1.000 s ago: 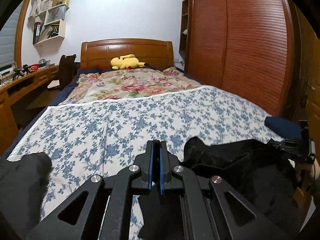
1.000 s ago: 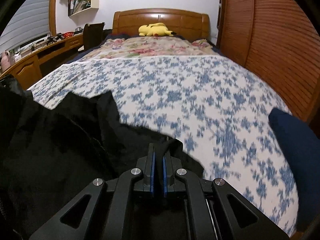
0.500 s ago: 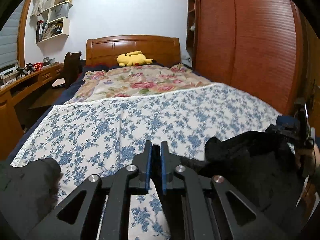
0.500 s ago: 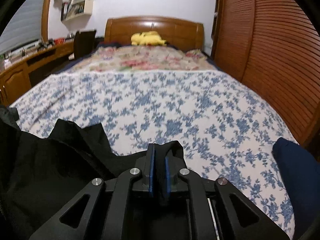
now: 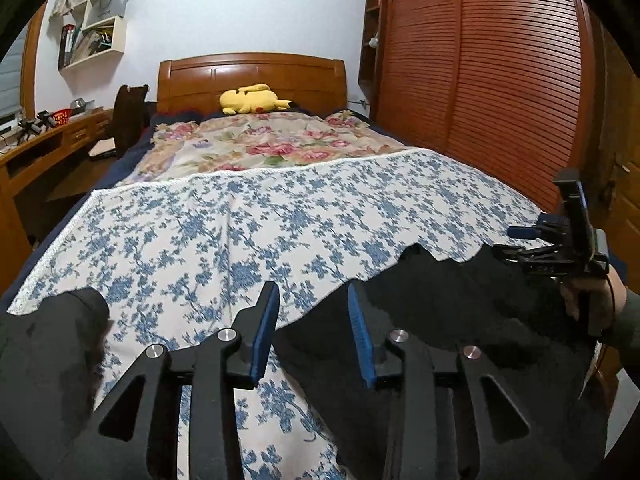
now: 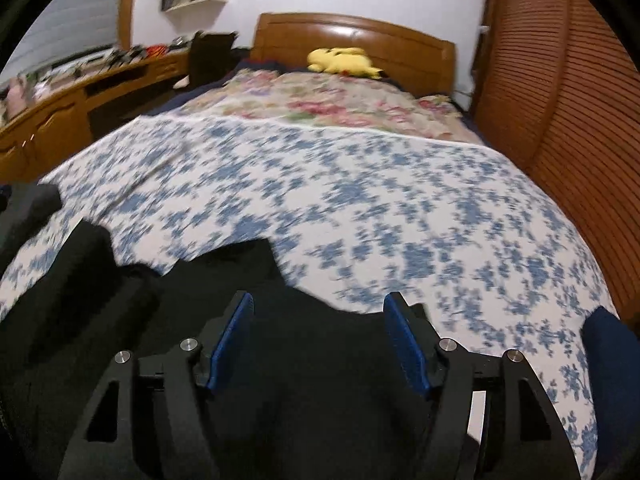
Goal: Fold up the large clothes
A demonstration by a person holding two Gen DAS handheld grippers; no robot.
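A large black garment lies spread on the near end of the bed, on the blue-flowered sheet. It fills the bottom of the right wrist view. A second dark piece lies at the near left. My left gripper is open and empty, over the garment's left edge. My right gripper is open and empty above the garment. It also shows at the right of the left wrist view, held in a hand.
A yellow plush toy lies at the wooden headboard on a rose-patterned quilt. A slatted wardrobe runs along the right. A desk and chair stand at the left. A navy cushion sits at the bed's right corner.
Both grippers were shut on the black garment and have opened, letting it drop onto the bed. The garment now lies flatter and wider.
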